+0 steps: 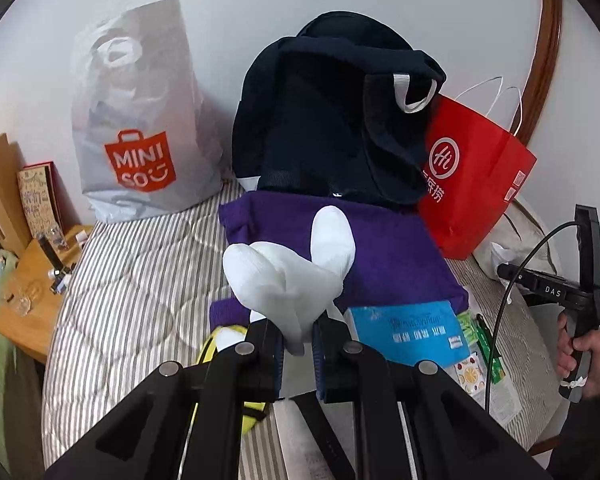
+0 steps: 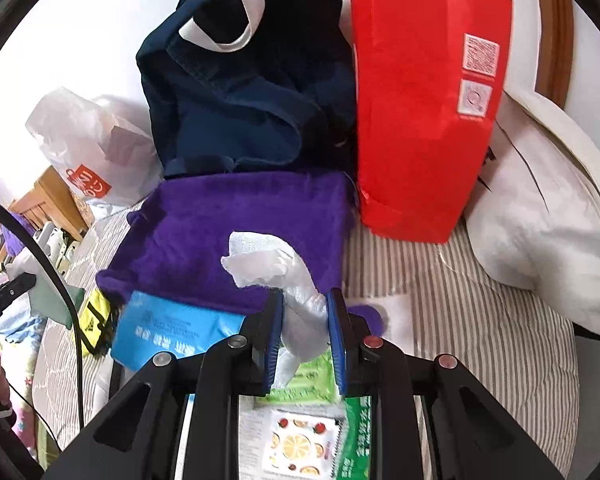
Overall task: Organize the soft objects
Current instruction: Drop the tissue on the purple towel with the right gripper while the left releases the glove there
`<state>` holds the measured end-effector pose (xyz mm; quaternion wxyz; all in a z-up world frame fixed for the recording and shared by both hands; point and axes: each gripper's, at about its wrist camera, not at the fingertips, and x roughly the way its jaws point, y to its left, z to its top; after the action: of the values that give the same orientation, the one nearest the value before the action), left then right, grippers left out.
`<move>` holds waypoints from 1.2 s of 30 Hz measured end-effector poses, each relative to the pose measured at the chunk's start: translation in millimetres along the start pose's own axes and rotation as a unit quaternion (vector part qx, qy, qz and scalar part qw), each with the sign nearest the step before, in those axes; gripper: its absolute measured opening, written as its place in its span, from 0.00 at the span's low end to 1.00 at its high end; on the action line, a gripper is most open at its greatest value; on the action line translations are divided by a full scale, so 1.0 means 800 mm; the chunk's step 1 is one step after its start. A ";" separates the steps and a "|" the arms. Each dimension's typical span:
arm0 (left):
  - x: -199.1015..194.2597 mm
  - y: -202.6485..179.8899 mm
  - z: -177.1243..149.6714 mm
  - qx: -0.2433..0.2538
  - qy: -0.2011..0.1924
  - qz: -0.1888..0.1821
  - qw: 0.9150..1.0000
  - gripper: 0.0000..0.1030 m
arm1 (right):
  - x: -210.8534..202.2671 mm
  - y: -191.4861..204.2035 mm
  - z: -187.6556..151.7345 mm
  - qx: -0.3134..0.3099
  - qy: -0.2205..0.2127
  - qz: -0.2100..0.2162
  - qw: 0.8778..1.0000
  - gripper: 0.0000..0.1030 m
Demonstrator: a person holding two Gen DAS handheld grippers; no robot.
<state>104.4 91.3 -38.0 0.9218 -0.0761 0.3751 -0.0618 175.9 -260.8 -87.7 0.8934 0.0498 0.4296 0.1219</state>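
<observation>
Socks (image 1: 288, 268) pinched by left gripper (image 1: 298, 344) above purple towel (image 1: 396, 256).

Both cameras ride the hand-held grippers, looking forward and down along the fingers at a striped bed (image 1: 132, 280) against a white wall. The left wrist view sits close above the purple towel (image 1: 388, 248), and the other gripper's handle shows at its right edge. The right wrist view looks from further right, closer in. Shared: towel, navy backpack (image 2: 240, 92), red paper bag (image 2: 416, 120), Miniso bag (image 1: 140, 120).
</observation>
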 end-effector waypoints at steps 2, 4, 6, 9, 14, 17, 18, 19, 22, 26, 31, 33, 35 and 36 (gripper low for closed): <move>0.005 -0.001 0.007 -0.001 -0.002 -0.002 1.000 0.12 | 0.004 0.004 0.008 -0.002 0.000 0.002 1.000 0.22; 0.013 -0.003 0.016 0.002 0.000 0.001 1.000 0.12 | 0.007 0.009 0.015 -0.005 -0.002 0.003 1.000 0.22; 0.023 -0.006 0.025 0.005 0.002 0.002 1.000 0.12 | 0.011 0.013 0.022 -0.008 -0.003 0.004 1.000 0.22; 0.038 -0.009 0.038 0.008 0.003 0.000 1.000 0.12 | 0.021 0.016 0.033 -0.010 -0.003 0.006 1.000 0.22; 0.069 -0.013 0.059 0.014 0.011 -0.001 1.000 0.12 | 0.042 0.015 0.052 -0.012 0.000 0.010 1.000 0.22; 0.091 -0.016 0.070 0.017 0.019 0.000 1.000 0.12 | 0.062 0.010 0.064 -0.012 0.006 0.010 1.000 0.22; 0.101 -0.017 0.074 0.018 0.022 0.001 1.000 0.12 | 0.071 0.008 0.068 -0.013 0.009 0.009 1.000 0.22; 0.106 -0.017 0.075 0.019 0.024 0.002 1.000 0.12 | 0.078 0.007 0.071 -0.014 0.012 0.008 1.000 0.22; 0.129 -0.016 0.082 0.016 0.033 0.001 0.999 0.12 | 0.108 0.003 0.082 -0.018 0.027 0.005 0.999 0.22; 0.150 -0.014 0.087 0.015 0.043 0.004 0.999 0.12 | 0.139 0.009 0.093 -0.020 0.040 0.003 0.999 0.22; 0.171 -0.008 0.091 0.007 0.055 0.004 0.998 0.12 | 0.172 0.017 0.108 -0.024 0.049 -0.005 0.998 0.22; 0.179 -0.006 0.092 0.008 0.059 0.007 0.998 0.12 | 0.186 0.020 0.110 -0.029 0.057 -0.006 0.998 0.22; 0.186 -0.003 0.092 0.007 0.065 0.008 0.998 0.12 | 0.204 0.023 0.109 -0.038 0.066 -0.016 0.997 0.22; 0.188 -0.002 0.092 0.005 0.067 0.009 0.998 0.12 | 0.211 0.024 0.109 -0.041 0.070 -0.017 0.997 0.22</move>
<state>263.1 70.6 -88.4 0.8957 -0.0632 0.4361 -0.0601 342.0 -196.9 -156.5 0.8641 -0.0027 0.4870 0.1271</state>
